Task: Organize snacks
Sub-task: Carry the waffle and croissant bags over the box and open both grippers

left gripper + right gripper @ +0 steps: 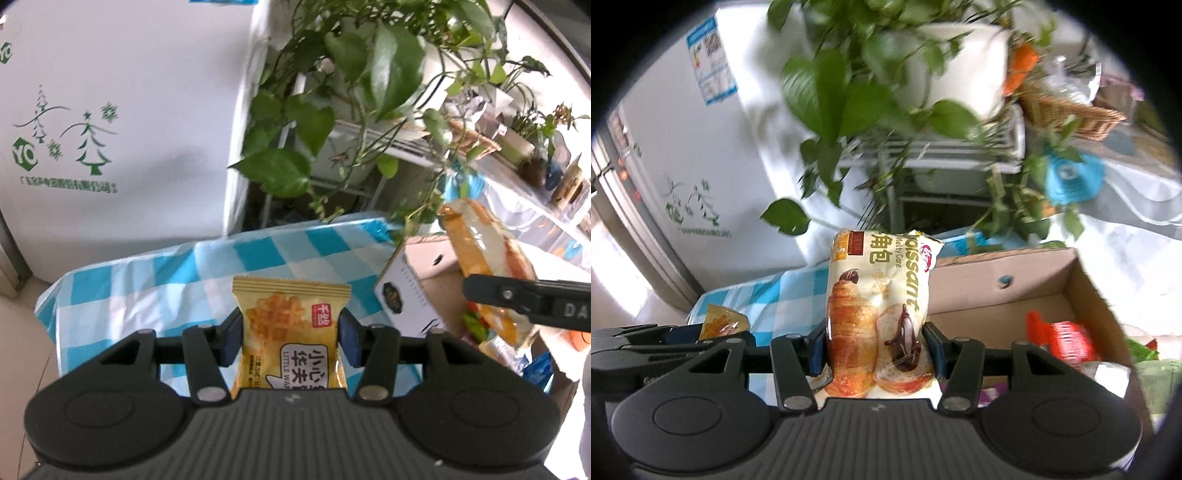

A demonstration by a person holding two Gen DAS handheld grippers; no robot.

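Note:
My left gripper [290, 338] is shut on a yellow waffle packet [290, 332], held upright above the blue-and-white checked tablecloth [155, 280]. My right gripper [875, 349] is shut on a cream croissant packet [879, 314], also upright. In the left wrist view the croissant packet [487, 258] and a right finger [524, 301] show at the right, over the cardboard box [410, 291]. In the right wrist view the left gripper [676, 332] and its waffle packet [722, 323] sit at the left. The open cardboard box [997, 280] holds a red packet [1060, 339] and other snacks.
A white fridge [110, 129] with green tree prints stands behind the table at the left. A leafy potted plant [369, 74] on a white wire rack [942, 155] hangs over the table's far edge. A wicker basket [1071, 110] and clutter fill the far right.

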